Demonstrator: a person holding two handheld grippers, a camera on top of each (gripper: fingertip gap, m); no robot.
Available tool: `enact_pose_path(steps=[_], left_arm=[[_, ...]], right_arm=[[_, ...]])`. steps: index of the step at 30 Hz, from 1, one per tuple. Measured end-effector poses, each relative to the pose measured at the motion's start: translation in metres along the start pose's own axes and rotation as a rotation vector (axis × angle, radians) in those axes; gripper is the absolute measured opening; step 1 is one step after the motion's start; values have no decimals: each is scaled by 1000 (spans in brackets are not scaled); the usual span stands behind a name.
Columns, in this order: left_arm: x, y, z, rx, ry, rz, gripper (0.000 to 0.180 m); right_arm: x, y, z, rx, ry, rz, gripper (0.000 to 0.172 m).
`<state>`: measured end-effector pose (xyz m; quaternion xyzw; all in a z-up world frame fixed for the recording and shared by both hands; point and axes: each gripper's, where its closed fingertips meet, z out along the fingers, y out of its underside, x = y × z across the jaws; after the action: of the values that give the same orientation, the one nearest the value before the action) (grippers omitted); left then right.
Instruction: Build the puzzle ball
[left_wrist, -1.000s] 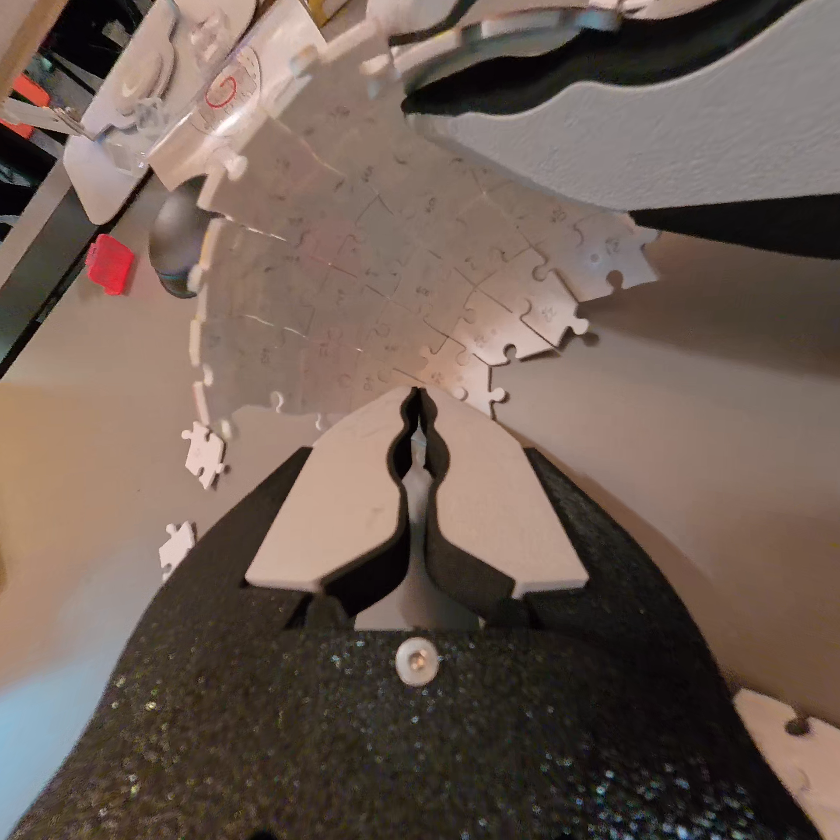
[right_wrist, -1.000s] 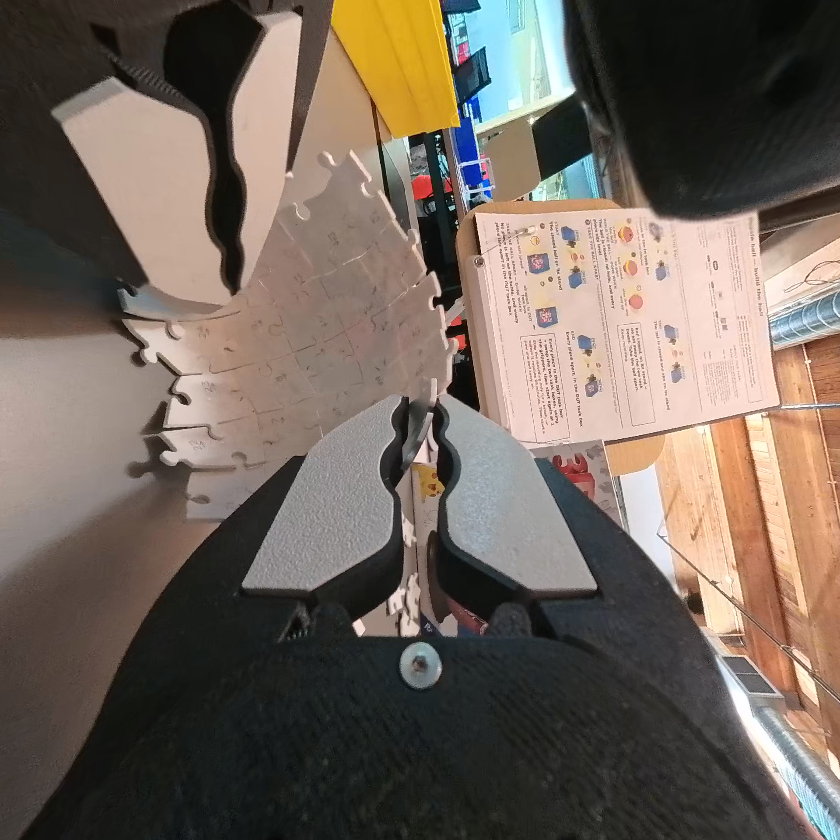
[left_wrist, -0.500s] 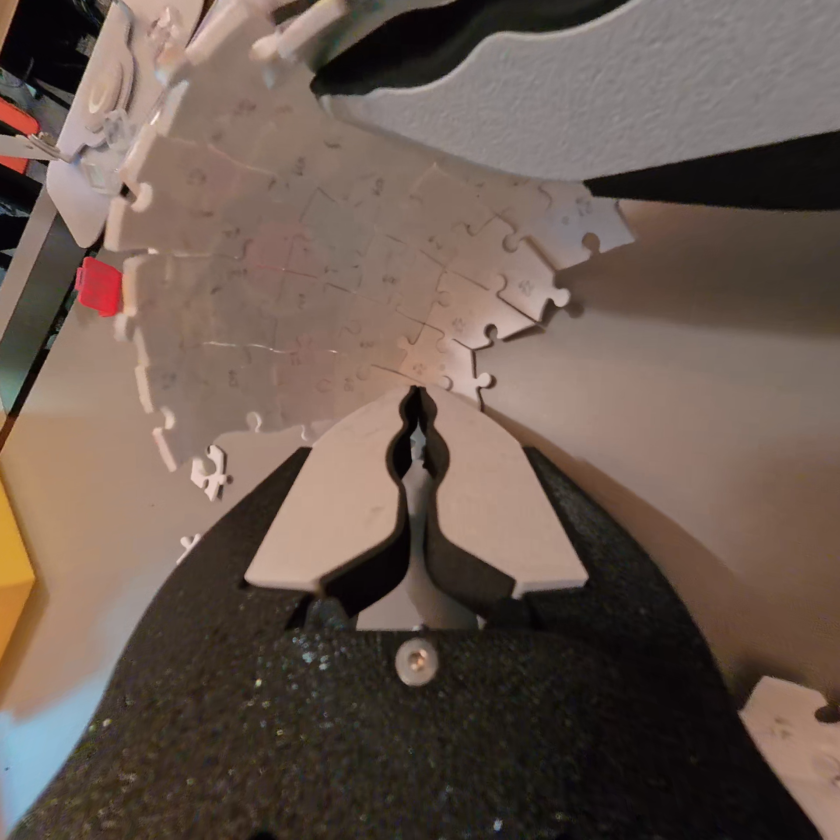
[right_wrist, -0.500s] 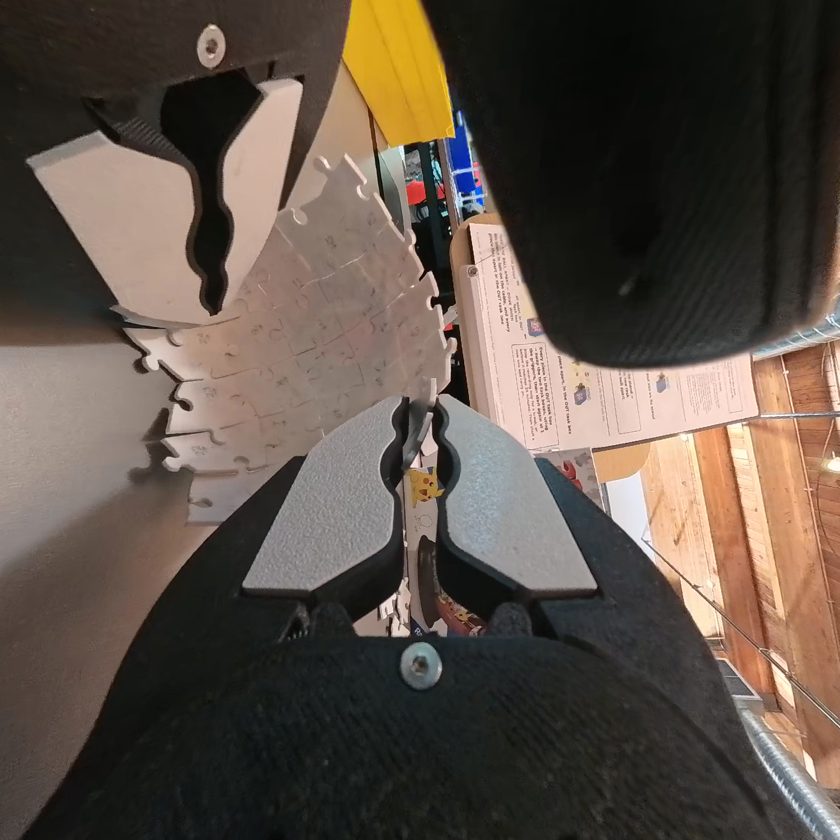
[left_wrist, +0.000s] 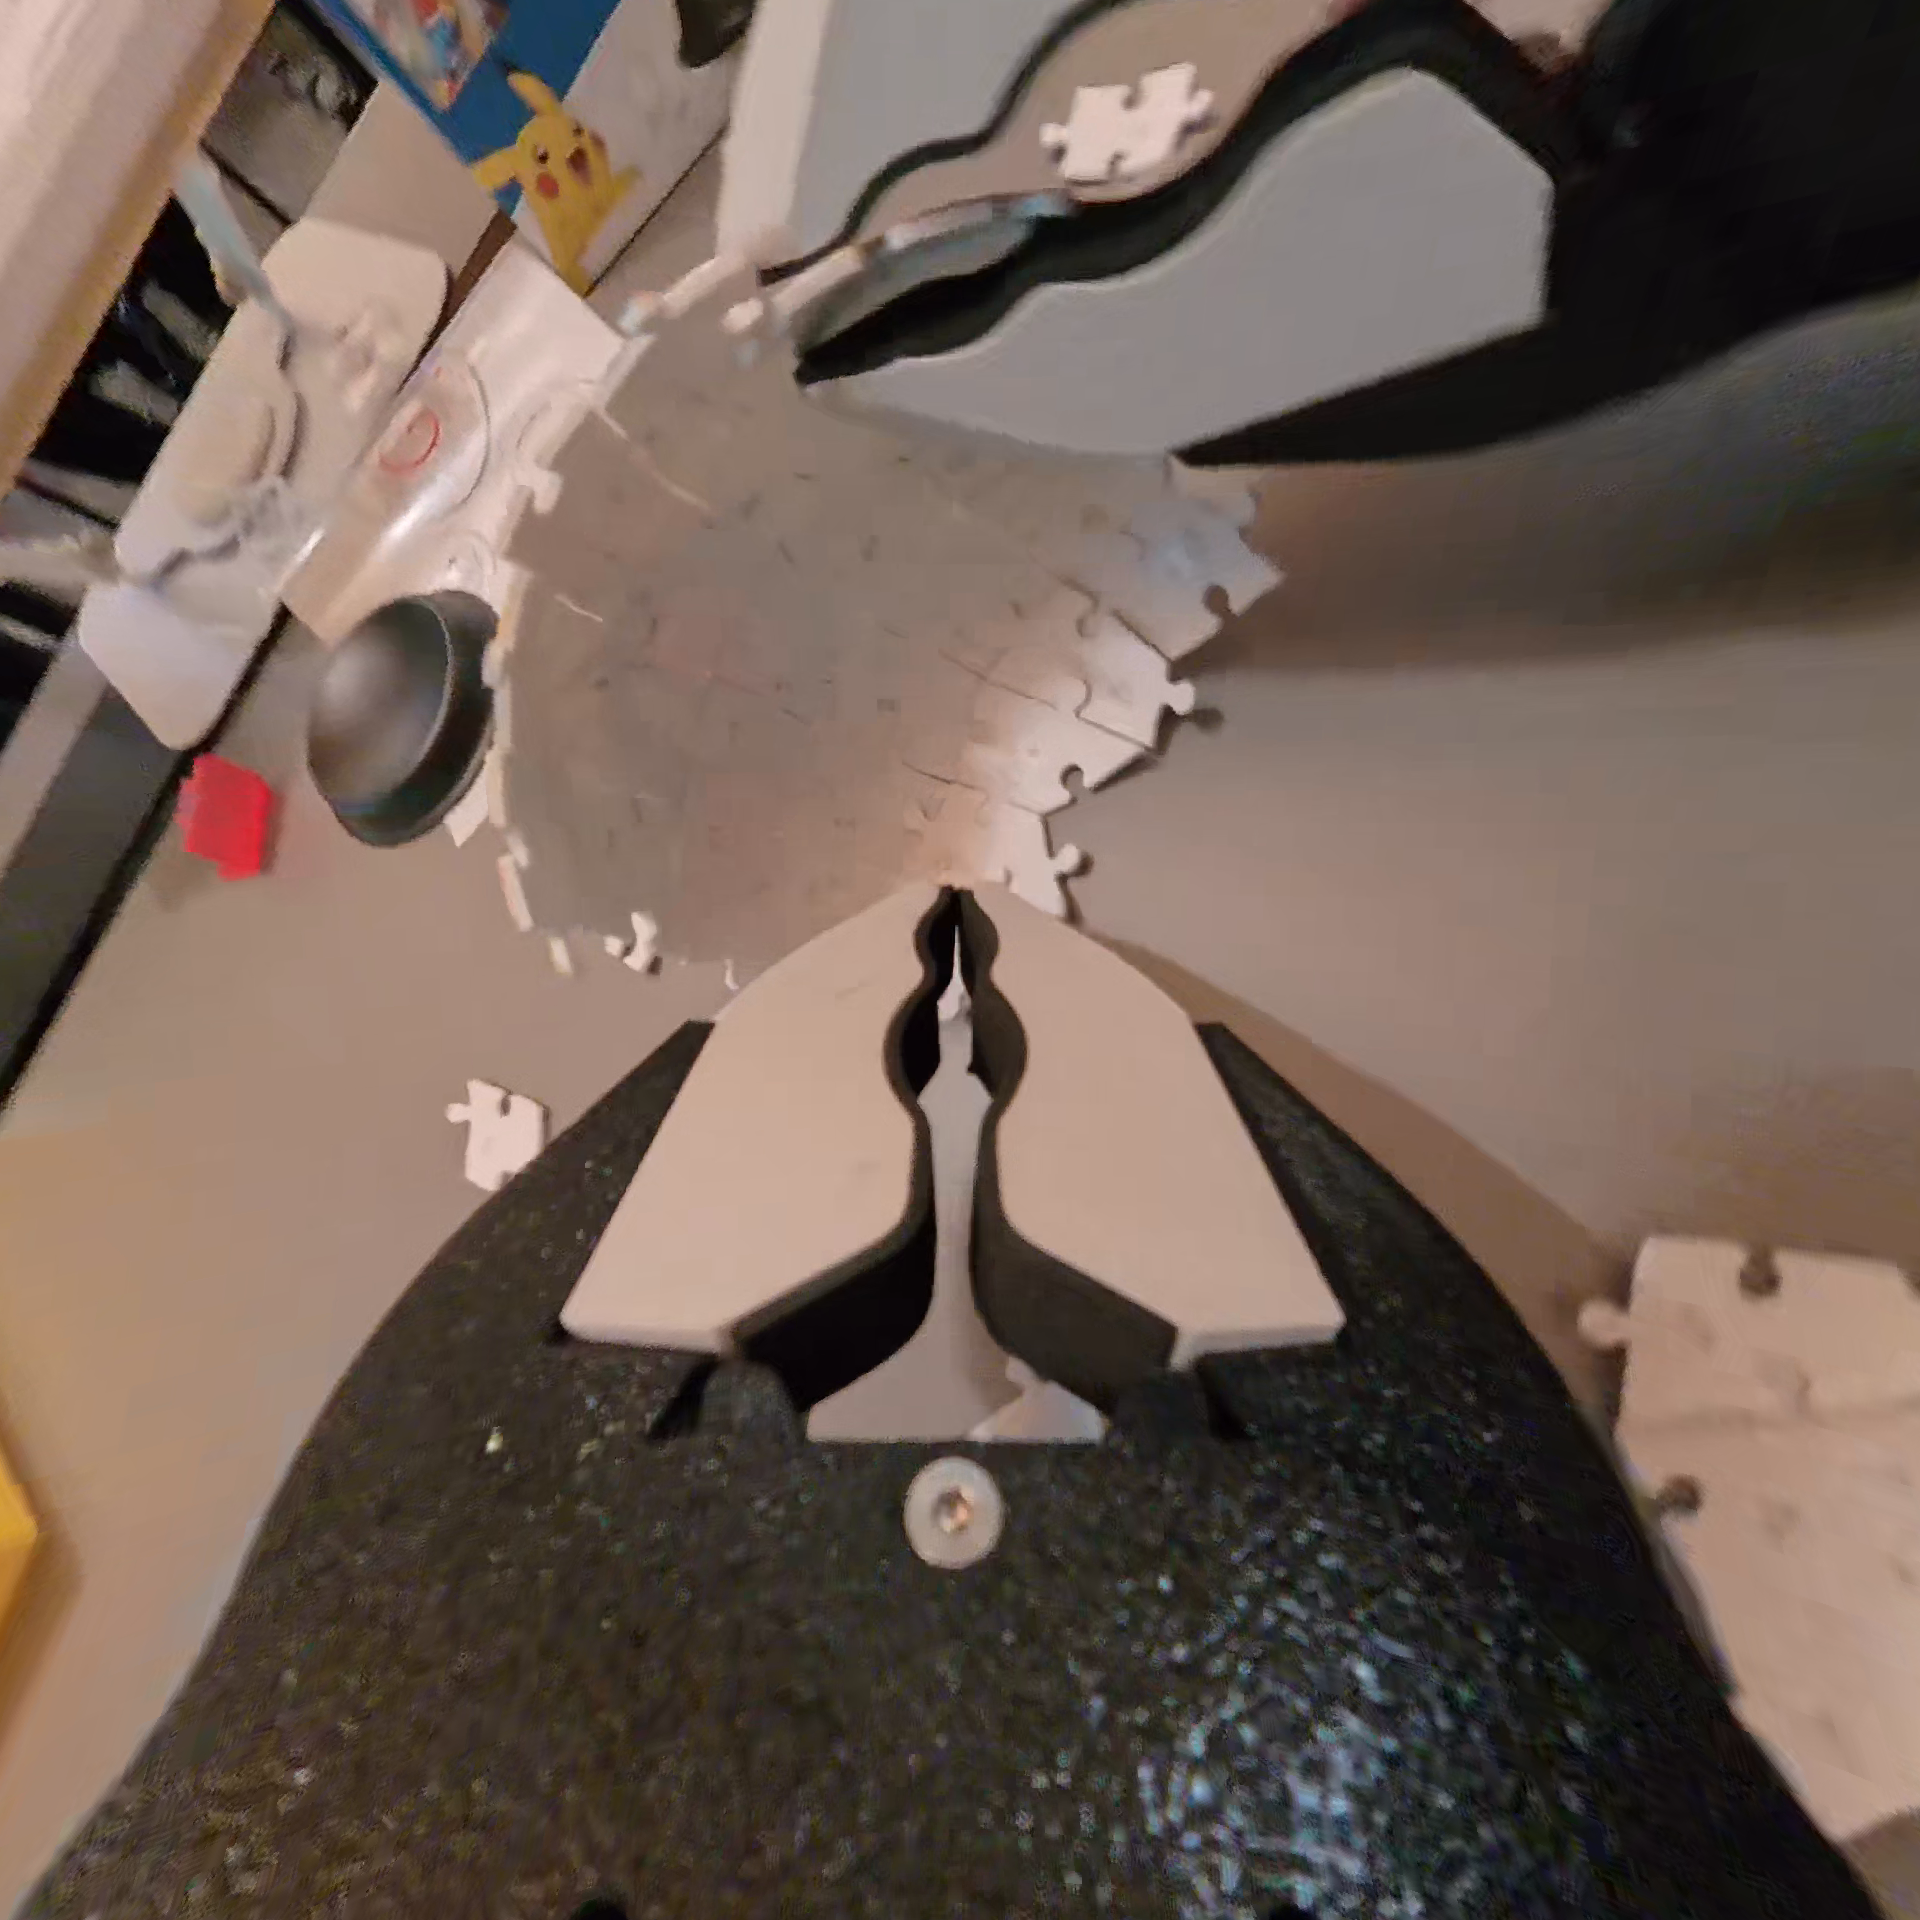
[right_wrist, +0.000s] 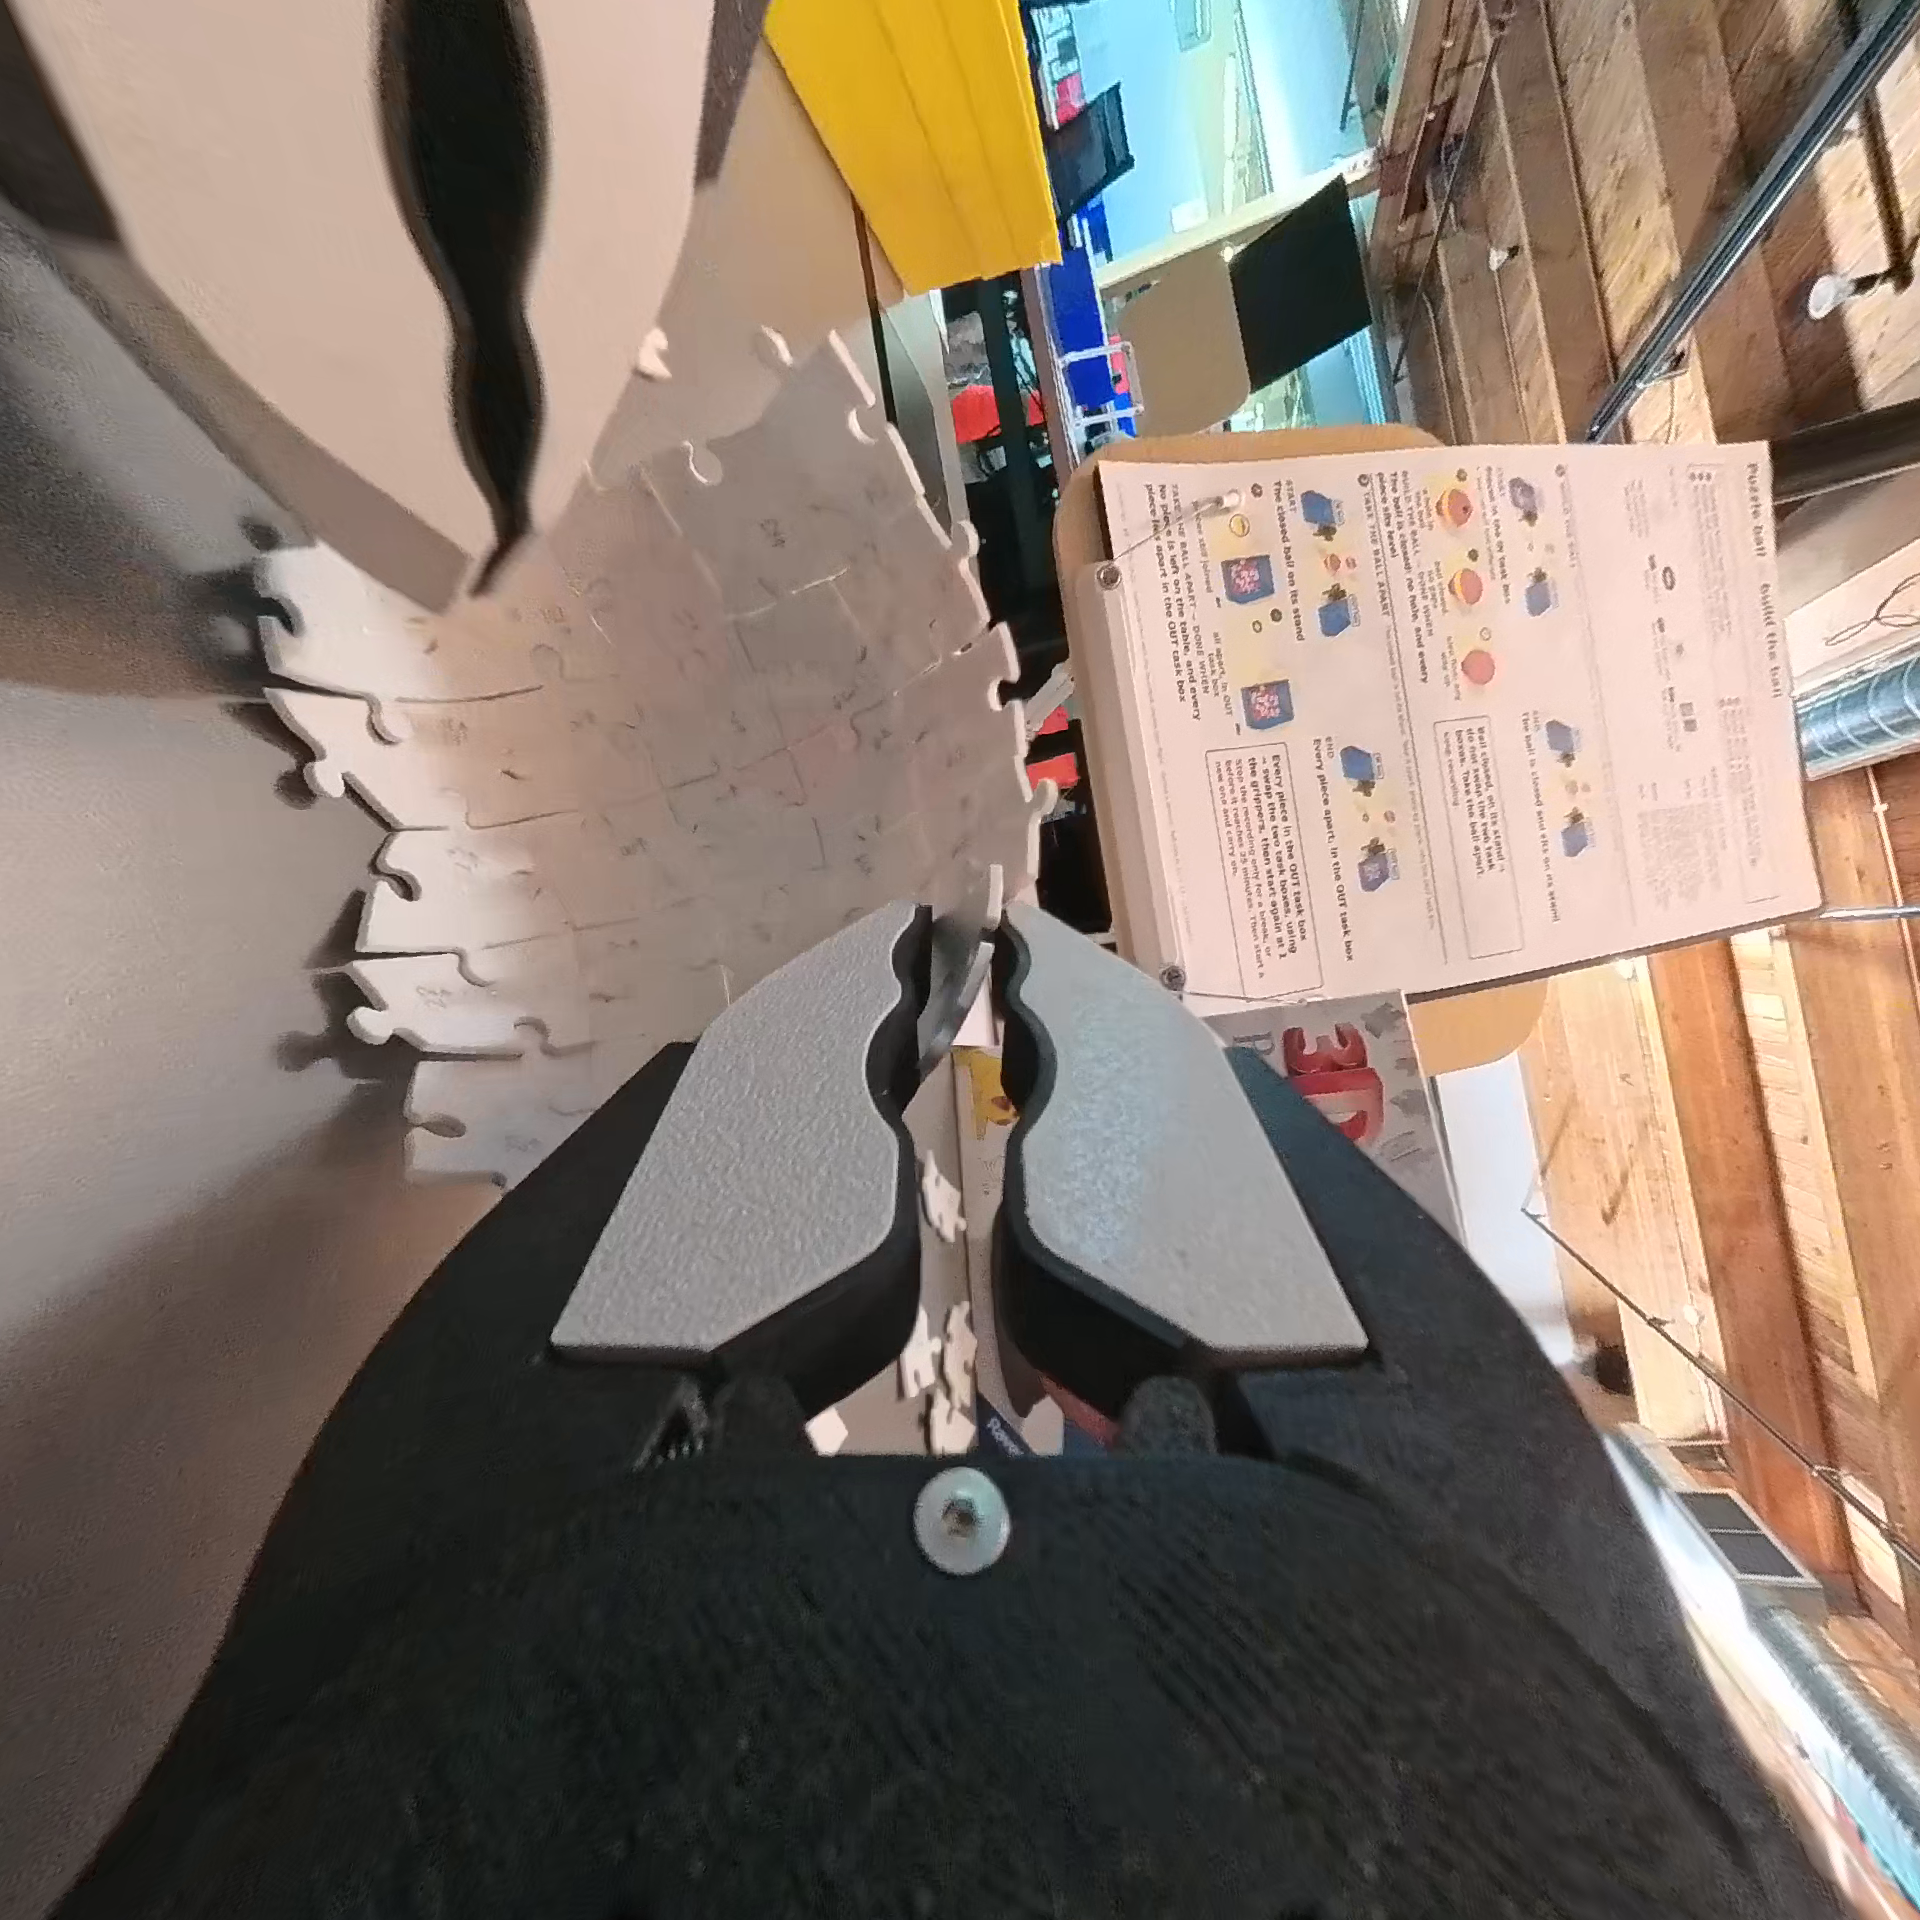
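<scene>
Left wrist view: left gripper (left_wrist: 954, 902) pinches the curved white puzzle shell (left_wrist: 790, 686) at centre frame; right gripper (right_wrist: 961, 920) clamps its opposite edge. Shell has swung farther off, revealing a dark bowl (left_wrist: 400, 727).

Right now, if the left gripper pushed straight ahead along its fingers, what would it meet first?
The left gripper already grips the edge of the curved white sheet of joined puzzle pieces, so it would drive into that sheet; past it, probably the right gripper on the far edge, depth unclear.
</scene>
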<state>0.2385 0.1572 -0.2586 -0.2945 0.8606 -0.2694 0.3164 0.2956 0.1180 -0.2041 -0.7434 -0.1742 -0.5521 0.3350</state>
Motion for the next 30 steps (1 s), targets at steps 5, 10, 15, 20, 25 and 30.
enact_pose_path(steps=[5,10,15,20,25,30], left_arm=[[7,10,-3,-15,36,219,26],[12,5,5,7,33,367,27],[11,8,17,-35,21,475,19],[8,8,21,-45,29,504,18],[3,10,19,-24,53,570,24],[1,9,21,-10,37,675,22]], right_arm=[[0,5,4,0,-10,29,11],[0,9,8,-1,-13,51,12],[0,8,8,7,-12,58,12],[0,9,9,7,-12,58,12],[-1,8,9,26,-15,73,12],[-1,10,10,33,-19,94,12]])
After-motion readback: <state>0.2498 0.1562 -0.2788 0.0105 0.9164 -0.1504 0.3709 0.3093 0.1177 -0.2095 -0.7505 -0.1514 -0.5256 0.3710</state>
